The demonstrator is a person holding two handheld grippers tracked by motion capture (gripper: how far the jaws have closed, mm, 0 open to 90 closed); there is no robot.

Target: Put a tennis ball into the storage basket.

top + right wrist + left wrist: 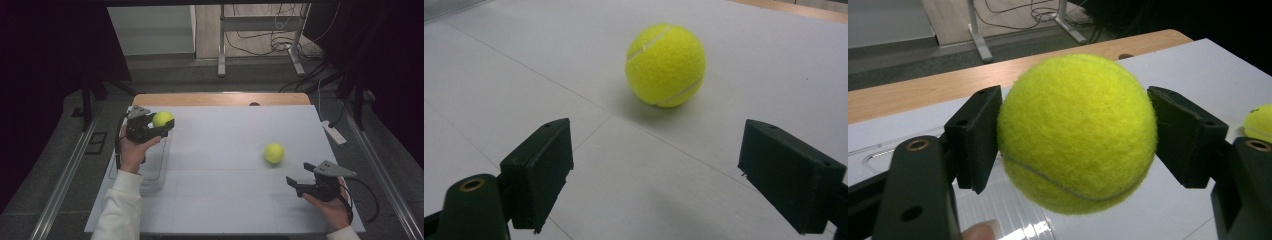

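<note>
My left gripper (161, 125) is shut on a yellow-green tennis ball (162, 118) at the table's left side, held above a clear plastic tray (150, 172). In the left gripper view both black pads press on the sides of that held ball (1077, 132). A second tennis ball (274, 153) rests on the white table at the right, and also appears as a yellow sliver (1260, 122) at the edge of the left gripper view. My right gripper (300, 177) stands open near the front right, a short way from this ball (666, 65), with nothing between its jaws.
The white table top (220, 150) has a wooden strip (220, 99) along its far edge. A white power strip (334, 132) lies on the floor off the table's right side. Metal stand legs and cables (260, 45) stand beyond the table.
</note>
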